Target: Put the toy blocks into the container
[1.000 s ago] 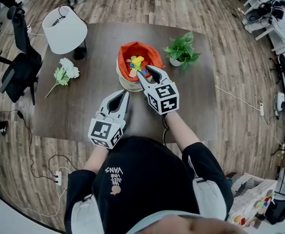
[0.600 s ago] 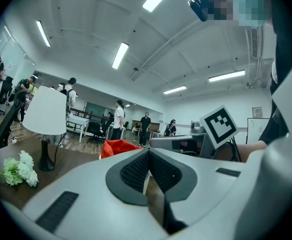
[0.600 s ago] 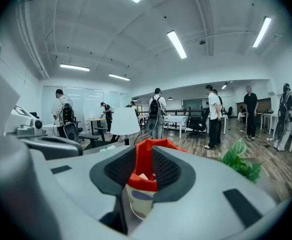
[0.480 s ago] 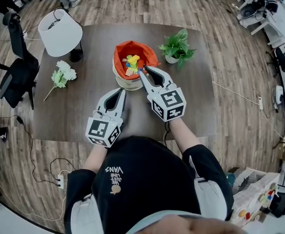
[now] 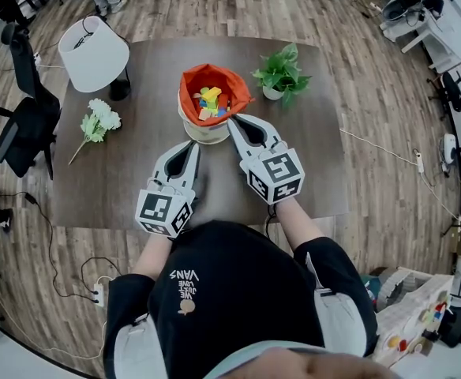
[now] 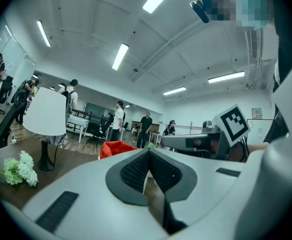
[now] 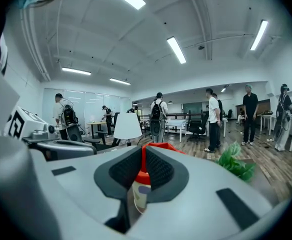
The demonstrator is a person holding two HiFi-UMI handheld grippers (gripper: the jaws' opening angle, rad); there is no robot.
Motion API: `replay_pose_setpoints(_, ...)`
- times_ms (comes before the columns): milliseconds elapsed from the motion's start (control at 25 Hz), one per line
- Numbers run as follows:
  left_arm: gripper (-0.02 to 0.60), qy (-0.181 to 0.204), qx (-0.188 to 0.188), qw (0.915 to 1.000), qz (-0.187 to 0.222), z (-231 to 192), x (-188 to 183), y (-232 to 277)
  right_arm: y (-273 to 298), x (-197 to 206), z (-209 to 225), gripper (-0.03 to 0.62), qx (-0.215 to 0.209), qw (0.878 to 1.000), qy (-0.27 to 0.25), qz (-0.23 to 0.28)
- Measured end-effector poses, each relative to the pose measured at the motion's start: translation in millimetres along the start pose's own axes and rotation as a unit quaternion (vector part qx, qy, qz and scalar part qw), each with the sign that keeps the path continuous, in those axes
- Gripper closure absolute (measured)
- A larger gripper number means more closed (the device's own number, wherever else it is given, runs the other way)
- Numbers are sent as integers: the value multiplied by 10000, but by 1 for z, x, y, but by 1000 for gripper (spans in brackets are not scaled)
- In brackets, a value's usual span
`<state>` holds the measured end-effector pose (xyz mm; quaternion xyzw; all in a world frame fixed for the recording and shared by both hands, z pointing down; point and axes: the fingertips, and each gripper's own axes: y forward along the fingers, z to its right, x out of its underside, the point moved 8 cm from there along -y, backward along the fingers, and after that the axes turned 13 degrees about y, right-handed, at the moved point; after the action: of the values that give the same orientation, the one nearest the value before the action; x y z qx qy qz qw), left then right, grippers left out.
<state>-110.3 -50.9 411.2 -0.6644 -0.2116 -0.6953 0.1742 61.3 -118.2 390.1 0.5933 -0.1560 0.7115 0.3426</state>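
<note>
Right gripper view looks along the right tongs point(image 7: 143, 149): their dark pads have just been closing and now stand pressed almost together, with nothing pinched. Only a thin slit is left, and the container point(image 7: 140, 188) shows through it from beyond. In the left gripper view the left tongs point(image 6: 147, 151) are likewise pressed together and empty, pointing level across the counter point(image 6: 16, 196).

From the head view, the right tongs point(image 5: 237, 120) have their tips just beside the container's near right rim. The left tongs point(image 5: 193, 145) lie near and to the left of it, a little apart.

The container point(image 5: 205, 133) is a pale tub with an orange lining. It stands upright at the middle of the counter point(image 5: 317, 156), long axis vertical and mouth facing up. The toy blocks point(image 5: 209, 101) sit heaped inside it in yellow, green, blue and red, too jumbled to tell which way any single one points.

A potted plant point(image 5: 280, 73) stands just right of the container. White flowers point(image 5: 98, 121) lie at the left, and a white-shaded lamp point(image 5: 92, 52) stands at the far left.
</note>
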Motion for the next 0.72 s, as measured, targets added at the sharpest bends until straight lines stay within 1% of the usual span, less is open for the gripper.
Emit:
replay_pose_setpoints(240,571,13,-3,10000,-3,3,-1,-2,-19,2,-5,568,-2,9999,26,98)
replay_pose_setpoints(720,571,43,19,10000,7,16,-3,-4,-62,21,-6,576,102,9998,130,-68)
